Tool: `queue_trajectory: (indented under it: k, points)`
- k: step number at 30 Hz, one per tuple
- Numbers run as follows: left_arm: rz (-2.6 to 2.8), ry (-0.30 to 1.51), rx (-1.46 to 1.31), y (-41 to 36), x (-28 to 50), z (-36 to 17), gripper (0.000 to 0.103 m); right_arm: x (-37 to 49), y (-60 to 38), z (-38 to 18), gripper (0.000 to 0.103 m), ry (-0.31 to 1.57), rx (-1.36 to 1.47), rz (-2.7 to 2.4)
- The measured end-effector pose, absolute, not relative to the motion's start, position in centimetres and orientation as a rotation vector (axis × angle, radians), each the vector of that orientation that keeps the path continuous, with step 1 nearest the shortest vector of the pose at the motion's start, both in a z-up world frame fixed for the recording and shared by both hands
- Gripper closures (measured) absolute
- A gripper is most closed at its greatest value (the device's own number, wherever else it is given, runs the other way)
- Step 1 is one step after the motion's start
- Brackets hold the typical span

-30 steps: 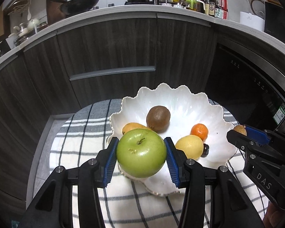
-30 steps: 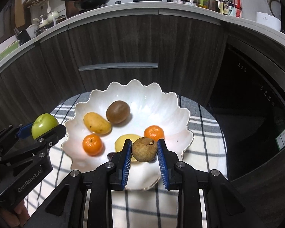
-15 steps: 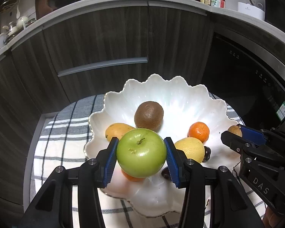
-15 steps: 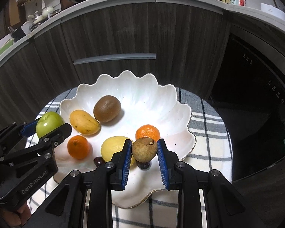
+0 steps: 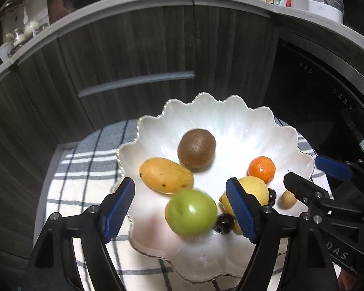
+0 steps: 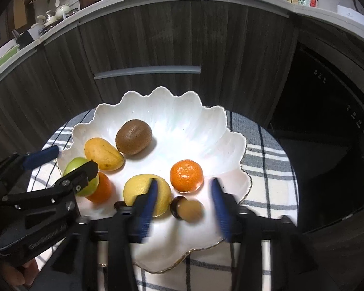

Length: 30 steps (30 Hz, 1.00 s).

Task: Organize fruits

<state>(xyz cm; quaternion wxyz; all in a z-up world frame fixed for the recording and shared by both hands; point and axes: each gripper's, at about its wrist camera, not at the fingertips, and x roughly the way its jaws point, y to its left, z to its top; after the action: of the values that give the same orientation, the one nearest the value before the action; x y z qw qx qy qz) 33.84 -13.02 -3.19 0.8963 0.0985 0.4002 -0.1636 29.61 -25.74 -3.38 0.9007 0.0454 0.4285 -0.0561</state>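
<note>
- The left gripper (image 5: 180, 209) is opening — its blue pads stand clear on both sides of the green apple (image 5: 191, 212), which sits blurred in the lower middle of the left wrist view, inside the white scalloped bowl (image 5: 230, 116).
- The right gripper (image 6: 183, 205) is opening too; the small brown fruit (image 6: 190, 210) lies between its jaws, touched by neither, low in the right wrist view just beside a dark cherry (image 6: 176, 207).
- Also in the bowl: a kiwi (image 6: 133, 137) and a mango (image 6: 103, 154) toward the upper left, a lemon (image 6: 143, 191) at centre, and a tangerine (image 6: 186, 175) to its right.
- The apple is probably firm, fairly heavy and smooth-skinned — likely to roll, so it wants a grip across its widest part.
- The brown fruit seems light and hard; pinch it at its middle.
- The bowl looks like brittle ceramic, so fruit should go down gently.
</note>
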Motion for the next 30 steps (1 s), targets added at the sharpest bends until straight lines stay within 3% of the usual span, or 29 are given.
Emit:
queue_trajectory:
  k: [5,10,30]
  points:
    - [-0.305,0.808,0.227,-12.7,33.5,-2.5,0.018,29.2,-26.0,-2.9,0.026,0.869,0.08,-0.167]
    - [-0.274,0.782,0.219,-11.9,32.6,-1.7,0.009,28.6,-26.1,-2.3,0.025,0.861,0.074,-0.199]
    - [-0.234,0.71,0.165,-8.6,25.8,3.1,0.004,22.7,-23.9,2.9,0.02,0.766,0.08,-0.232]
